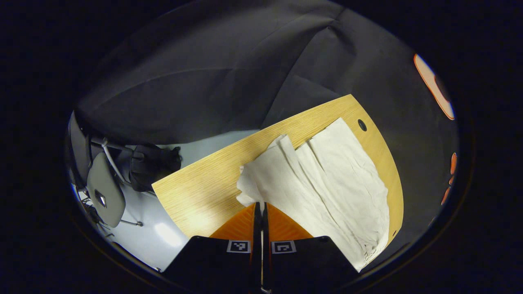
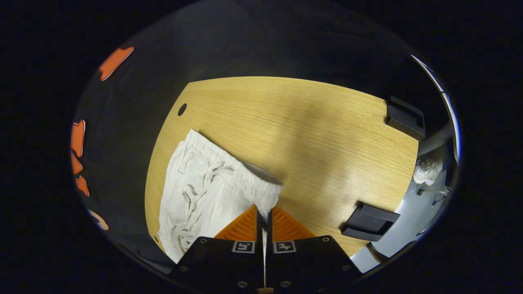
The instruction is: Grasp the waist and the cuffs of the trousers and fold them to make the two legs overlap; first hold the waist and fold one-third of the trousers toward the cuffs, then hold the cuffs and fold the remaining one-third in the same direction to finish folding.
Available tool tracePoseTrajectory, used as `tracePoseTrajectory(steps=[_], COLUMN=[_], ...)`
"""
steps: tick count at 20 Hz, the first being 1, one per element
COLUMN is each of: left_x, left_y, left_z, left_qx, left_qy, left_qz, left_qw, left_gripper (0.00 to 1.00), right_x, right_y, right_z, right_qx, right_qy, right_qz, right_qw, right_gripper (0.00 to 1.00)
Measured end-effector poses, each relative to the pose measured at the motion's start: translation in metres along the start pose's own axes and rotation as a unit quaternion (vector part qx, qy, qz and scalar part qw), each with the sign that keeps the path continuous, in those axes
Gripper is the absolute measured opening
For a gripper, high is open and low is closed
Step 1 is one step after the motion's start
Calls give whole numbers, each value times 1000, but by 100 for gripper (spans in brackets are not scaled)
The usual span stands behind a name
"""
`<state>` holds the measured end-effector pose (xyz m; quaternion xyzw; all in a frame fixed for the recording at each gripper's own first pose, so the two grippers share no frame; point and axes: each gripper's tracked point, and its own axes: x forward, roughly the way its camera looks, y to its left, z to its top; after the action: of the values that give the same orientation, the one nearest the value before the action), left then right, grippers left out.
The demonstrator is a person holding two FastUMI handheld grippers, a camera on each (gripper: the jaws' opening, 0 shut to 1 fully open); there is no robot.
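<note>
White trousers lie on the wooden table, their legs spread toward the right in the left gripper view. My left gripper is shut on the cuff end, which bunches up at its fingertips. In the right gripper view the elastic waist of the trousers runs diagonally across the table. My right gripper is shut on the waist's near corner, lifting it a little off the wood.
A cable hole sits near the table's far corner. Two black clamps grip the table edge at the right. Beyond the table's left edge are a grey chair and a black bag on the pale floor.
</note>
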<state>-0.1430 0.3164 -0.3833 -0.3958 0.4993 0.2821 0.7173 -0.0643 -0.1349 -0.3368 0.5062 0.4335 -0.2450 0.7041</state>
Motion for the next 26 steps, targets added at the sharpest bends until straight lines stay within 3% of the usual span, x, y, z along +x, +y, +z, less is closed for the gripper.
tracePoseTrajectory(steps=[3,13,20,26], left_x=[-7,-7,16,58], left_y=[-31,-100,-166,-217], left_z=[12,67,115,142], left_qx=[-19,75,160,198], left_qy=[4,6,6,4], left_qz=[-49,-85,-114,-152], left_qw=[999,994,980,968], left_gripper=[5,5,5,5], right_x=[-10,-17,-8,25], right_y=[17,95,139,175], right_z=[5,31,51,64], right_qx=[27,68,97,116], right_qy=[14,43,64,86], right_qz=[22,59,57,46], right_qw=[999,995,992,988], right_gripper=[2,2,2,2])
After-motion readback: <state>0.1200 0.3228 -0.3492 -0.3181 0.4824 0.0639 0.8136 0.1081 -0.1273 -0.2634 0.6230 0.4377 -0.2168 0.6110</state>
